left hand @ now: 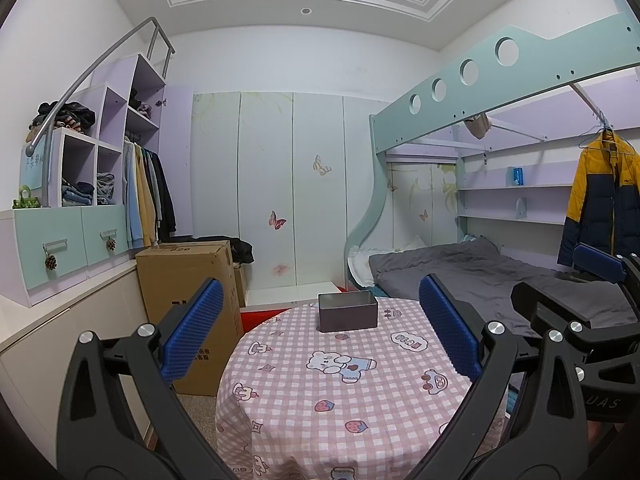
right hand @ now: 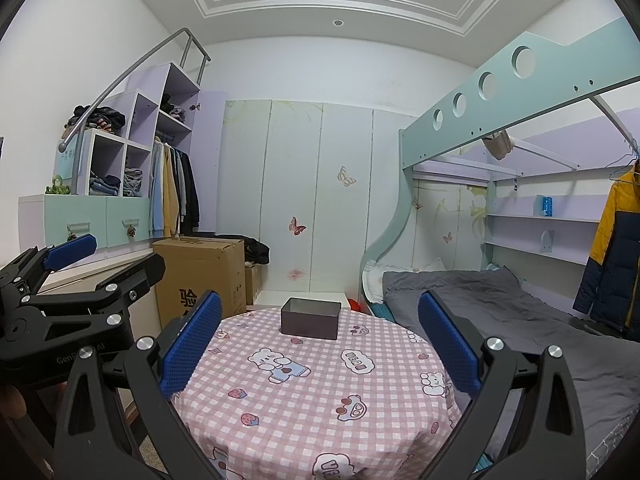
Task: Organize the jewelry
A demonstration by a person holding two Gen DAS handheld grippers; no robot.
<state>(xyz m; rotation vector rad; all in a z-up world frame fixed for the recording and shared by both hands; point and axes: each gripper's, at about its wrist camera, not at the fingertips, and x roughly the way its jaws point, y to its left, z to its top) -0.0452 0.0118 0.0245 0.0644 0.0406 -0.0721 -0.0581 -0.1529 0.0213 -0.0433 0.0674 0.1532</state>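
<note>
Both hand-held grippers, left (left hand: 316, 336) and right (right hand: 320, 340), released | box (right hand: 311, 318) at counter (right hand: 304, 412) far edge | I'd approach level, no jewelry visible.

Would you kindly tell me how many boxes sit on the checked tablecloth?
1: the dark open box at the far edge of the tablecloth. Its inside is hidden.

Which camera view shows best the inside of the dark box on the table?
The right wrist view: the dark box shows its open top and part of its inner walls. In the left wrist view the dark box is seen lower, mostly the front wall and a thin rim.
</note>
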